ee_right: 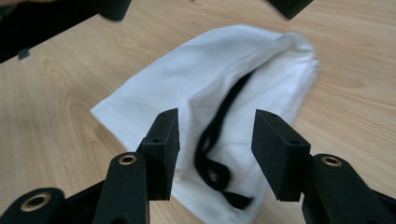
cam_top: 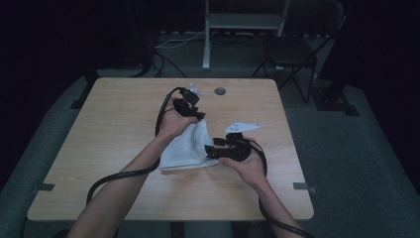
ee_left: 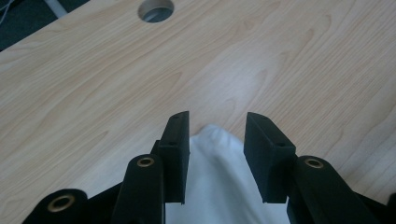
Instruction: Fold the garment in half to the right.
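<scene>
A white cloth bag (cam_top: pixel 185 146) lies flat in the middle of the wooden table (cam_top: pixel 114 129). A black drawstring (ee_right: pixel 219 135) runs along it and loops near its closer end. My left gripper (cam_top: pixel 197 115) hovers over the bag's far end. In the left gripper view, the left gripper (ee_left: pixel 217 123) is open, with the cloth (ee_left: pixel 219 186) below the gap and no pad pressing it. My right gripper (cam_top: pixel 209 150) is at the bag's right edge. The right gripper (ee_right: pixel 217 126) also stands open above the bag (ee_right: pixel 187 84), gripping nothing. The left gripper's jaws show at the top of the right gripper view.
A round cable hole (cam_top: pixel 220 90) sits near the table's far edge, also in the left gripper view (ee_left: pixel 155 9). Beyond the table stand a folding chair (cam_top: pixel 292 49) and a metal stand (cam_top: pixel 206 44). Bare wood (cam_top: pixel 277 188) surrounds the bag.
</scene>
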Available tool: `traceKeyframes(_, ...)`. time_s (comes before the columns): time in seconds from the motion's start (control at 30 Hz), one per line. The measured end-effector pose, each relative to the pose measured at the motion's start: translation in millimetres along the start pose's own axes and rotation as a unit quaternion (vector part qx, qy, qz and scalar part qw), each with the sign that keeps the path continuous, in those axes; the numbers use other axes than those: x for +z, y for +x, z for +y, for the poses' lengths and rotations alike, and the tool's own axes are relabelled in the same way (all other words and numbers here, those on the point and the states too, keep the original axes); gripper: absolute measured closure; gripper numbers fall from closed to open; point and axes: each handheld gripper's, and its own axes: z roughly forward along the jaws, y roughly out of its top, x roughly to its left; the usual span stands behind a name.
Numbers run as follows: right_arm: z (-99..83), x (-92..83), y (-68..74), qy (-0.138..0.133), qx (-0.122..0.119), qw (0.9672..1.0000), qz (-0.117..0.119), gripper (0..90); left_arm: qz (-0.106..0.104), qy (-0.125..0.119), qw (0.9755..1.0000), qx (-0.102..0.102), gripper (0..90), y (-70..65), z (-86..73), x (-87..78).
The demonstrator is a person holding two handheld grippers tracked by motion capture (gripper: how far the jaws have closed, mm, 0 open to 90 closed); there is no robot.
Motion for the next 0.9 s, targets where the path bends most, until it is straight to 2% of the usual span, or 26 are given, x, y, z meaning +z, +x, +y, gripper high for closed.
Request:
traceKeyframes(0.1, 0.3, 8.4, 5.8, 0.013, -0.006, 0.9999, 0.005, 52.3, 0.003, 0.003, 1.0000, -0.002, 60.3, 5.7, -3.6, -3.7)
traceKeyframes(0.27, -3.9, 17.8, 9.8, 0.035, -0.025, 0.9991, -0.001, 66.9, 0.004, 0.014, 0.9998, -0.013, 60.3, 10.4, -11.6, 1.7)
traceKeyframes(0.43, -11.5, 17.2, 4.0, 0.049, -0.018, 0.9985, -0.013, 75.2, 0.011, 0.027, 0.9995, -0.015, 60.1, 12.6, -18.8, 12.8)
traceKeyframes(0.63, -18.3, 14.9, 0.3, 0.059, -0.012, 0.9981, -0.014, 76.2, 0.011, 0.040, 0.9991, -0.003, 60.0, 7.3, -18.7, 23.5)
traceKeyframes(0.9, -23.1, 13.8, -0.8, 0.067, -0.005, 0.9977, -0.013, 73.8, 0.007, 0.043, 0.9990, 0.007, 59.6, -4.0, -14.7, 37.4)
